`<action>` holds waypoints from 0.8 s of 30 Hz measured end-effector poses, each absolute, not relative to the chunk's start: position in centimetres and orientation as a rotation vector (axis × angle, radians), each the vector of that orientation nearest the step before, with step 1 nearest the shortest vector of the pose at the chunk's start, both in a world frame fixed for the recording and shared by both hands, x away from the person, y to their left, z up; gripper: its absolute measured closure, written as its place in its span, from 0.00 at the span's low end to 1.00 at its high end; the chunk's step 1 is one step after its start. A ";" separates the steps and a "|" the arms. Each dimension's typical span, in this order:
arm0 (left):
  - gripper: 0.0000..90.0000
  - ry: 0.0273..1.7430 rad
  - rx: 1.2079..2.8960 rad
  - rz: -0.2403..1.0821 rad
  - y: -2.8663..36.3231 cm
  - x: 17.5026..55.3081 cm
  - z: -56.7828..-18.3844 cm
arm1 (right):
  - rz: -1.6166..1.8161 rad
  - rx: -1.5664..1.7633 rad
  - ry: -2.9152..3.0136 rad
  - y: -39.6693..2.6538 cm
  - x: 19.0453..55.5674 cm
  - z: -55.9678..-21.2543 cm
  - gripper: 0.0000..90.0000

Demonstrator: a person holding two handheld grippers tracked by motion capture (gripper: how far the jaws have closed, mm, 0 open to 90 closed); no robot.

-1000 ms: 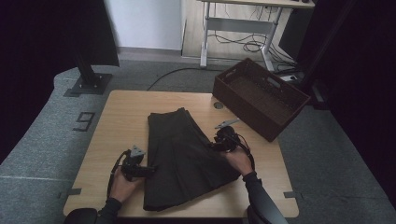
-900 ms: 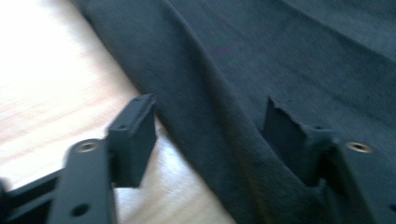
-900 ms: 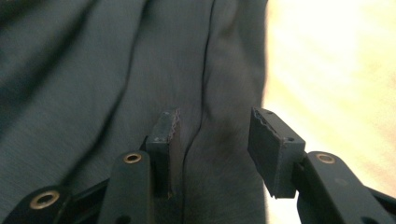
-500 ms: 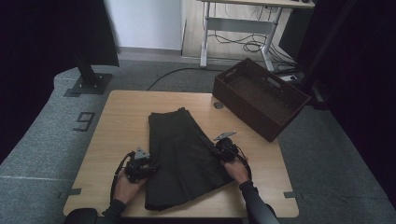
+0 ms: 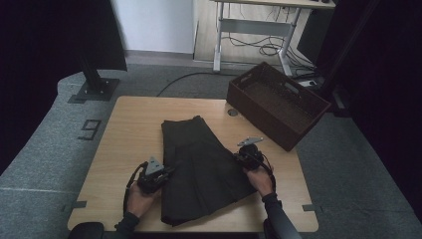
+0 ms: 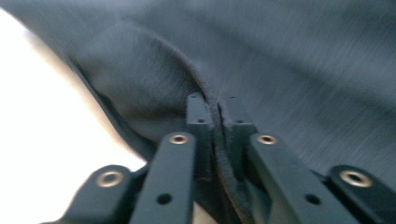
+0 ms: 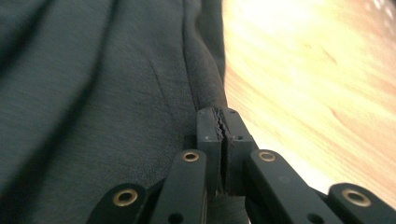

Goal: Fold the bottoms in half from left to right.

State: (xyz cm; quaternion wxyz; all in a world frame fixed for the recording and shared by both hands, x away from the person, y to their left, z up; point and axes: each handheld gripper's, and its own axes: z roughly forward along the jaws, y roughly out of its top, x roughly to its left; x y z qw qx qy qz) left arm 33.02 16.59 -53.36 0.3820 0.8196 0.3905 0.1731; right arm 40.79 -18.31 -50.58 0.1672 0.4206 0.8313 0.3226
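I have the left gripper [image 5: 166, 172] pinched on the left edge of the dark grey folded cloth garment [image 5: 204, 164] that lies flat on the pale wooden table [image 5: 124, 134]; its jaws have just been closing, and in the left gripper view [image 6: 217, 112] a raised ridge of the fabric runs up between the two black jaws, which press it from both sides; to that gripper's left the bright tabletop shows, to its right and ahead the cloth spreads out. The right gripper [image 5: 239, 157] is clamped on the opposite, right edge of the same garment; its jaws have likewise just come together, and in the right gripper view [image 7: 220, 122] a thin fold of the hem sits squeezed between them; the cloth lies to the left of the jaws and ahead of them, the warm wood grain to their right. From above, the garment stretches between my two tools, its narrow end pointing away from them; beyond the right gripper, well apart, a dark brown woven rectangular basket [image 5: 278, 102] sits at the table's far corner.
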 end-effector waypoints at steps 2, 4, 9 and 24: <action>0.81 0.979 2.128 0.425 16.2 33.2 -54.2 | 0.892 1.220 2.381 -18.7 41.0 -51.5 0.97; 0.73 0.978 2.141 0.448 16.1 33.1 -53.9 | 0.869 1.240 2.396 -18.9 41.1 -52.6 0.97; 0.46 1.011 2.026 0.489 17.1 32.9 -52.4 | 0.882 1.241 2.388 -19.2 41.0 -52.3 0.79; 0.10 1.185 2.138 0.425 17.3 34.1 -54.5 | 0.916 1.302 2.321 -20.6 42.2 -54.3 0.28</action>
